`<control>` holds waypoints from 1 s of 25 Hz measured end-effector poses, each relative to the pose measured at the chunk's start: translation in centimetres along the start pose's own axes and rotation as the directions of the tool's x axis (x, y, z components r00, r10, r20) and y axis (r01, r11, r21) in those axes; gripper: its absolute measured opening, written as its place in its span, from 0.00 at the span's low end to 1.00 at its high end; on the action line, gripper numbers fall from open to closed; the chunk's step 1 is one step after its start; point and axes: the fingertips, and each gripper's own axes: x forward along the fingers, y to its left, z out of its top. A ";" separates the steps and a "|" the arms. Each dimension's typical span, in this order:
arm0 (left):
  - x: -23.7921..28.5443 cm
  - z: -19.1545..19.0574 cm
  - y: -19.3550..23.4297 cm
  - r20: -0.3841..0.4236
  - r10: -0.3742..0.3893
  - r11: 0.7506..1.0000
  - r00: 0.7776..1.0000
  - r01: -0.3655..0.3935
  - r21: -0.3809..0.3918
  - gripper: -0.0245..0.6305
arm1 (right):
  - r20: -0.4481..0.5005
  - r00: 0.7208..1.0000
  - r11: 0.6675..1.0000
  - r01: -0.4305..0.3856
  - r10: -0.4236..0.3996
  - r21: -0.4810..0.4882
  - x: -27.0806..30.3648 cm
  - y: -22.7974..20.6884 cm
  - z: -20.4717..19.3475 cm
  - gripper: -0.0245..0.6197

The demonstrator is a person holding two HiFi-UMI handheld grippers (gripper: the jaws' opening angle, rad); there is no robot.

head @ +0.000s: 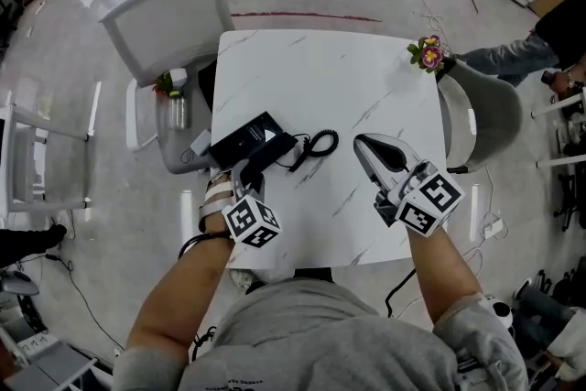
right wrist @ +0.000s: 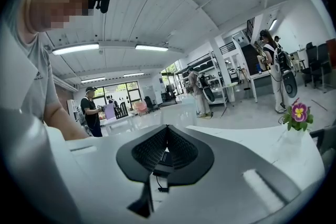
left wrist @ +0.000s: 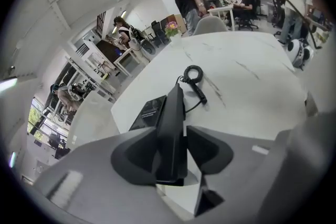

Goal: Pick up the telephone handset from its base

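Observation:
A black telephone base (head: 240, 135) lies at the left edge of the white marble table (head: 320, 78), with its coiled cord (head: 319, 143) curling to the right. The black handset (head: 272, 151) lies along the base's near side. My left gripper (head: 249, 169) points steeply down onto it. In the left gripper view the handset (left wrist: 176, 105) stands edge-on between the two pads of the left gripper (left wrist: 172, 134), which press on its sides. The base (left wrist: 149, 112) and cord (left wrist: 194, 74) lie beyond. My right gripper (head: 362, 144) hovers over the table's middle, shut and empty (right wrist: 167, 132).
A small pot of flowers (head: 428, 54) stands at the table's far right corner. One grey chair (head: 165, 18) is at the far left with a bottle (head: 177, 111) on its seat. Another chair (head: 490, 110) is at the right. People stand in the room beyond.

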 end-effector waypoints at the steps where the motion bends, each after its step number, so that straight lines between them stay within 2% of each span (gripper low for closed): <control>1: -0.2 0.2 -0.1 0.012 0.005 1.000 1.000 -0.005 0.009 0.38 | 0.001 1.000 1.000 0.000 0.000 -0.002 0.1 0.1 0.2 0.04; 4: -0.9 1.2 0.0 0.051 -0.009 1.000 0.999 0.010 -0.013 0.29 | 0.004 1.000 1.000 -0.002 0.002 -0.006 0.4 0.4 0.6 0.04; 12: -4.2 3.4 0.9 0.144 -0.095 0.989 0.985 0.109 -0.096 0.28 | 0.016 1.000 1.000 -0.011 0.011 -0.018 0.7 1.4 1.9 0.04; 17: -7.7 4.3 2.0 0.215 -0.148 0.974 0.965 0.180 -0.139 0.28 | 0.028 0.999 0.999 -0.019 0.019 -0.026 1.2 2.7 3.3 0.04; 21: -11.3 5.2 3.8 0.304 -0.191 0.937 0.933 0.265 -0.227 0.28 | 0.046 0.998 0.998 -0.039 0.041 -0.043 2.2 4.2 5.1 0.04; 25: -15.6 5.4 6.3 0.416 -0.214 0.866 0.884 0.369 -0.339 0.28 | 0.065 0.995 0.996 -0.067 0.071 -0.059 3.3 6.3 7.0 0.04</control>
